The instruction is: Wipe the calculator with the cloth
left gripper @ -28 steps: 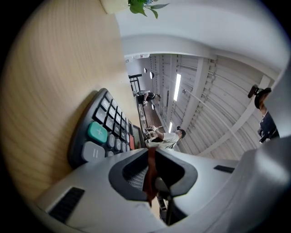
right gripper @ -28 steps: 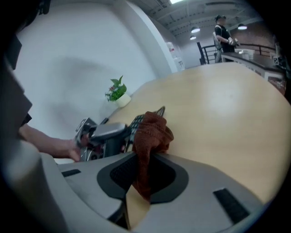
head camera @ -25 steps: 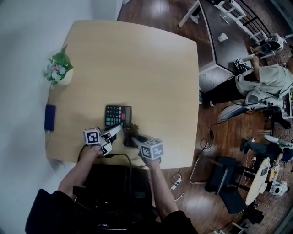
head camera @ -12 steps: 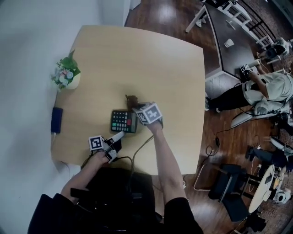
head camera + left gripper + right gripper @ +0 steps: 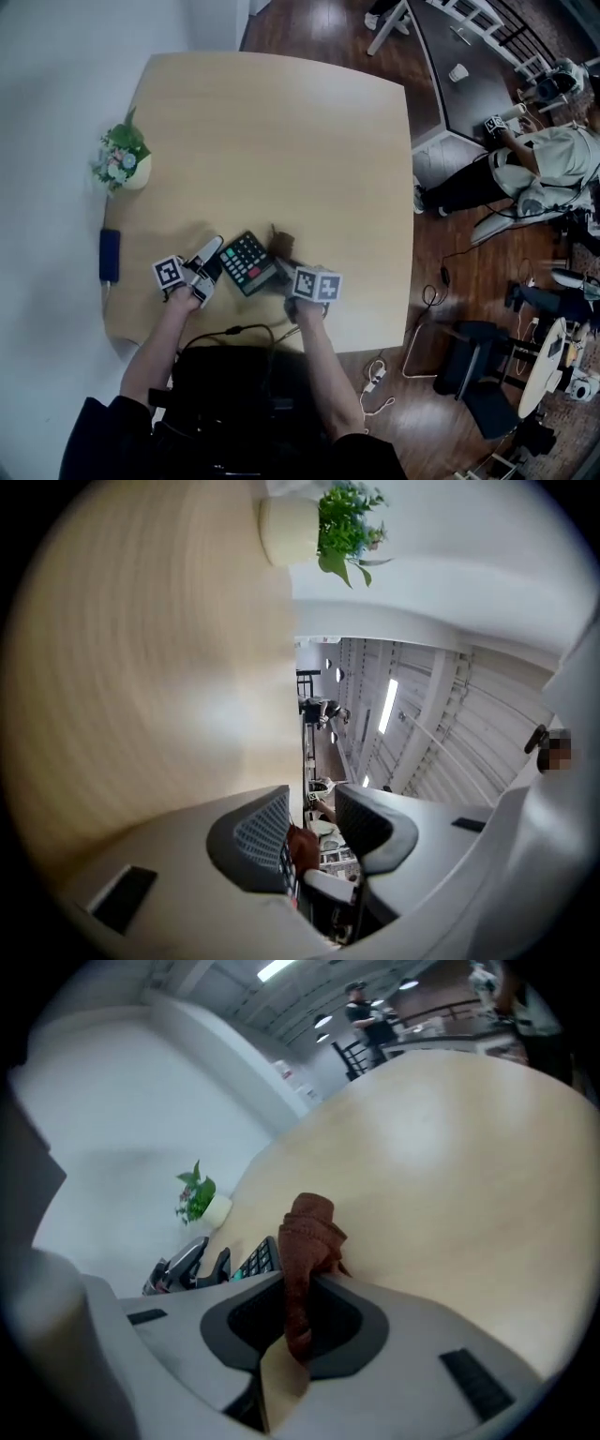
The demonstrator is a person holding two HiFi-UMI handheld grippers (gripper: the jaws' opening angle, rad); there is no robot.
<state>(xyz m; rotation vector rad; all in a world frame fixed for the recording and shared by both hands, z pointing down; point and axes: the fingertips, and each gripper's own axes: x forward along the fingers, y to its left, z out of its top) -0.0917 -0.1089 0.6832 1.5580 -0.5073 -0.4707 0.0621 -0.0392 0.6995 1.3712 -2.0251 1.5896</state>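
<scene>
The black calculator (image 5: 248,263) lies tilted on the wooden table (image 5: 281,141), near its front edge. At its left corner is my left gripper (image 5: 212,258). Its jaws have just been opening and stand a little apart (image 5: 314,822). The calculator's edge (image 5: 285,861) shows in their gap, with no pad visibly pressing on it. My right gripper (image 5: 286,266) sits at the calculator's right side, shut on a brown cloth (image 5: 279,246). The cloth (image 5: 309,1232) sticks up past the jaws (image 5: 300,1307), beside the calculator's keys (image 5: 259,1255).
A potted plant (image 5: 120,155) stands at the table's left edge, and a dark blue device (image 5: 109,255) lies nearer me on that side. A black cable (image 5: 234,330) runs over the front edge. Off to the right are a person (image 5: 525,173), chairs and a dark table (image 5: 459,84).
The right gripper came back with the cloth from the calculator's far right to its near right side. The left gripper went up to the calculator's left corner. The calculator now lies turned at an angle.
</scene>
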